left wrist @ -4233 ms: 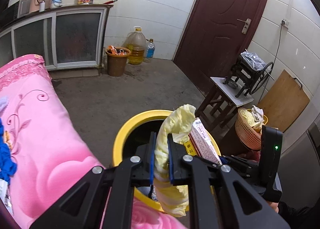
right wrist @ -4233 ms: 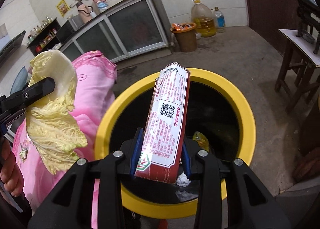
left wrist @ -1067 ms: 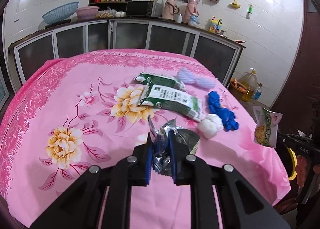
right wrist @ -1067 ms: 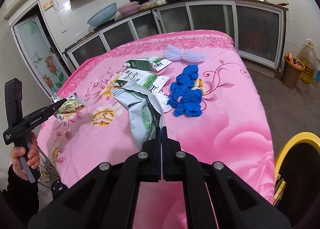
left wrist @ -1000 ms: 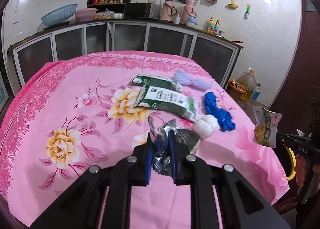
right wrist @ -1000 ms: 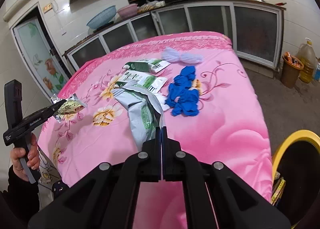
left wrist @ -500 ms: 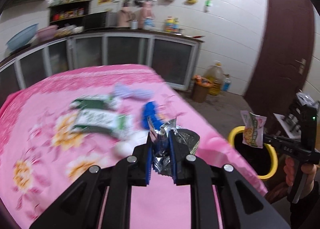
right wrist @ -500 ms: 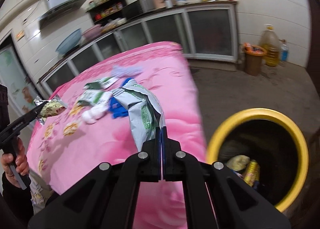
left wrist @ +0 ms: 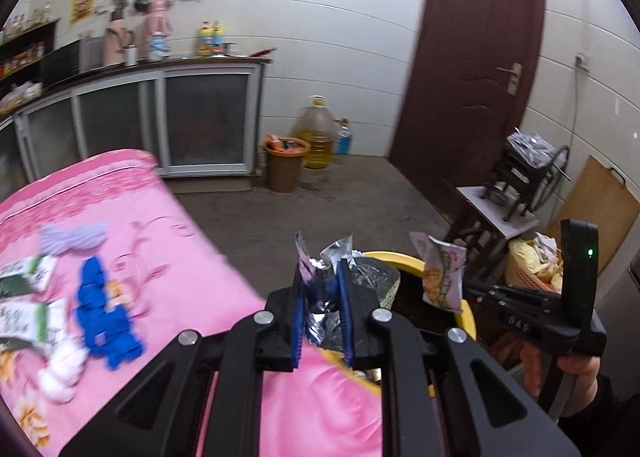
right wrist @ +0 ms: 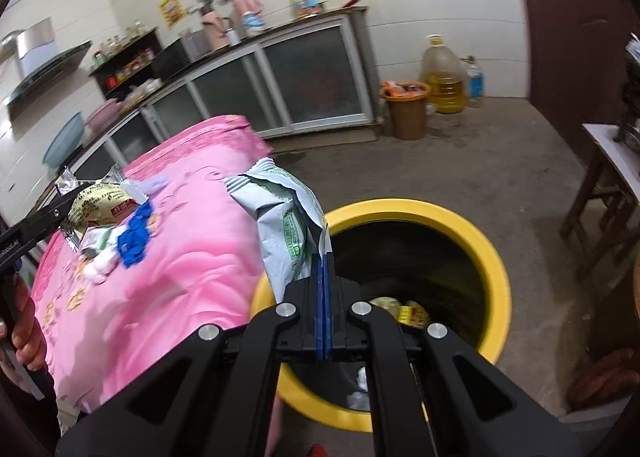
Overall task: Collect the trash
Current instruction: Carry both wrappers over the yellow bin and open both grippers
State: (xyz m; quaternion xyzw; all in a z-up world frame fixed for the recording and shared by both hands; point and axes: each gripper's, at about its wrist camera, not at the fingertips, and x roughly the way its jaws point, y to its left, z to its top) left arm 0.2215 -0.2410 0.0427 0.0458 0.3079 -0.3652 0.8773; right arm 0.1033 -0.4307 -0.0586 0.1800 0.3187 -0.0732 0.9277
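My left gripper (left wrist: pixel 321 273) is shut on a crumpled silver foil wrapper (left wrist: pixel 372 277), held above the near rim of the yellow bin (left wrist: pixel 469 323) at the table's edge. In the right wrist view the same gripper (right wrist: pixel 66 210) shows at far left with the wrapper's yellowish printed side (right wrist: pixel 102 203) facing out. My right gripper (right wrist: pixel 323 257) is shut on a pale grey-green snack packet (right wrist: pixel 280 213), just over the bin's left rim (right wrist: pixel 498 257). Earlier trash (right wrist: pixel 400 307) lies in the bin's bottom.
The pink flowered tablecloth (left wrist: pixel 192 281) still carries blue cloth (left wrist: pixel 104 317), green-and-white packets (left wrist: pixel 24 297), a white wad (left wrist: pixel 60 371) and a lilac item (left wrist: pixel 74 237). Beyond stand a brown bucket (left wrist: pixel 284 165), an oil jug (left wrist: pixel 318 133), a stool (left wrist: pixel 496 213) and a basket (left wrist: pixel 532 265).
Both grippers have swung right, from over the table to the yellow bin, each carrying its wrapper. The cabbage leaf and red packet held earlier are gone from the jaws.
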